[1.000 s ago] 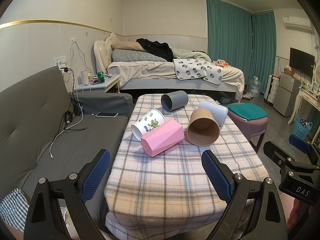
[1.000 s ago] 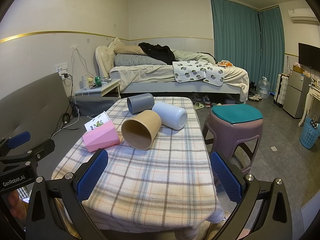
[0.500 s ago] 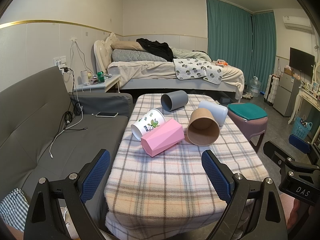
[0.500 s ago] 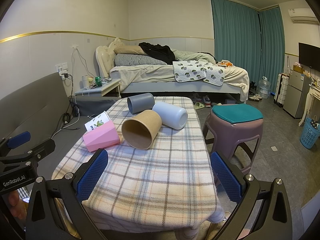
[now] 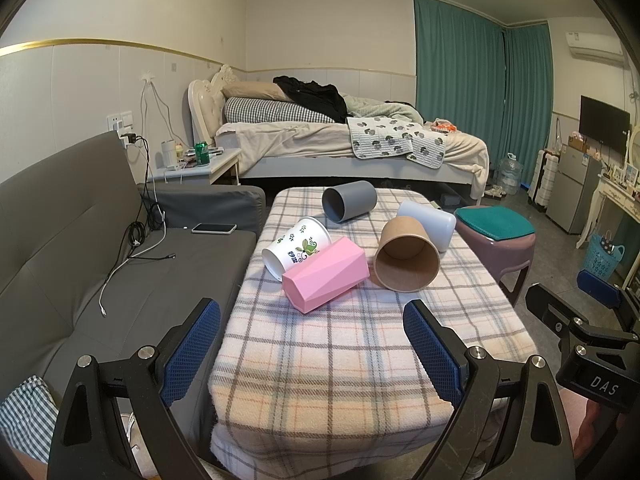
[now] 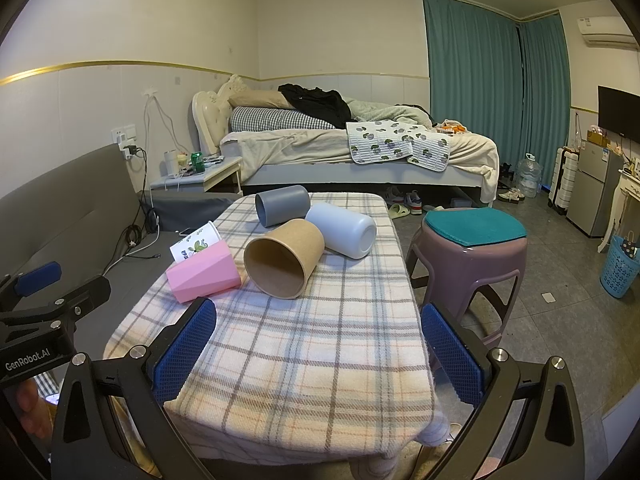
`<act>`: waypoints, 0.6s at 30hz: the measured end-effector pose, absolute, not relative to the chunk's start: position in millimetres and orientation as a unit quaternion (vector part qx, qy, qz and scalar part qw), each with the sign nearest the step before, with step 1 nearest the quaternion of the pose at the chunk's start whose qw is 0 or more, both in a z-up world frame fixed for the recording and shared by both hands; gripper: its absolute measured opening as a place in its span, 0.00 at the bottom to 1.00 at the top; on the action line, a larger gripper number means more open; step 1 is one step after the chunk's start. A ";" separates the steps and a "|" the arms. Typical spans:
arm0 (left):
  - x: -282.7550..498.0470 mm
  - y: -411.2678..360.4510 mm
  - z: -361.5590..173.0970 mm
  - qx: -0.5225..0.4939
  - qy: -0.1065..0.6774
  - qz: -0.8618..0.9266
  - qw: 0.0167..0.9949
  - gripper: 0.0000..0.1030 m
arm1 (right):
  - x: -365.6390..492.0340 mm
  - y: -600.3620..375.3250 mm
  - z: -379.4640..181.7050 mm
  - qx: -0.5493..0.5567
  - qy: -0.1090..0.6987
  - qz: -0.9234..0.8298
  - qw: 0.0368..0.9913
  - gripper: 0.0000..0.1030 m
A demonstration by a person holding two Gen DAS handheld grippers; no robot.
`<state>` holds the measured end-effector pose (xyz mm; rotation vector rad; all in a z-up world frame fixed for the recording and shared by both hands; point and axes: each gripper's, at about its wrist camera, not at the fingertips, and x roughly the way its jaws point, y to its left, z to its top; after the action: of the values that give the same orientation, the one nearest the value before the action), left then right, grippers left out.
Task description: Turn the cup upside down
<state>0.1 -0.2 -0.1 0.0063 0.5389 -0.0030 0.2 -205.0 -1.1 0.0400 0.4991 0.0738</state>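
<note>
- Covering the table [image 5: 360, 360], the plaid cloth carried 5 cups, all lying on their sides; none stood rim-down, so by my judgement no flip had begun.
- Nearest the table's front edge lay the pink cup [image 5: 326, 280] and the brown paper cup [image 5: 406, 254]; behind them sat the white floral cup [image 5: 294, 248], pale blue cup [image 5: 430, 222] and grey cup [image 5: 348, 200].
- Short of that front edge hung the left gripper [image 5: 312, 352] and right gripper [image 6: 318, 350], both spread wide, pinching nothing, well apart from every cup.
</note>
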 end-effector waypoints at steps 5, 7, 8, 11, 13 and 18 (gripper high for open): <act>0.3 -0.6 -0.1 0.004 0.268 -0.002 0.964 0.93 | 0.7 -205.6 -0.2 0.020 0.247 0.037 0.968 1.00; 1.8 -0.1 3.1 0.004 0.270 -0.002 0.963 0.93 | -1.3 -199.8 -0.2 0.019 0.248 0.038 0.968 1.00; 3.2 -1.2 3.9 0.004 0.272 -0.002 0.962 0.93 | -0.2 -198.5 -0.7 0.018 0.248 0.038 0.968 1.00; 4.7 -4.8 1.7 0.007 0.280 0.000 0.960 0.93 | -0.8 -198.6 -0.9 0.018 0.248 0.039 0.968 1.00; 6.8 -9.6 0.1 0.014 0.284 0.005 0.959 0.93 | -1.4 -197.7 -0.9 0.019 0.249 0.040 0.968 1.00; 25.1 -19.3 5.0 0.021 0.289 0.015 0.957 0.93 | 19.5 -213.2 3.5 0.013 0.264 0.066 0.962 1.00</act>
<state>25.1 -19.3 5.0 0.0421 0.5865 0.0300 19.5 -213.2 3.5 0.0253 0.5339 0.1333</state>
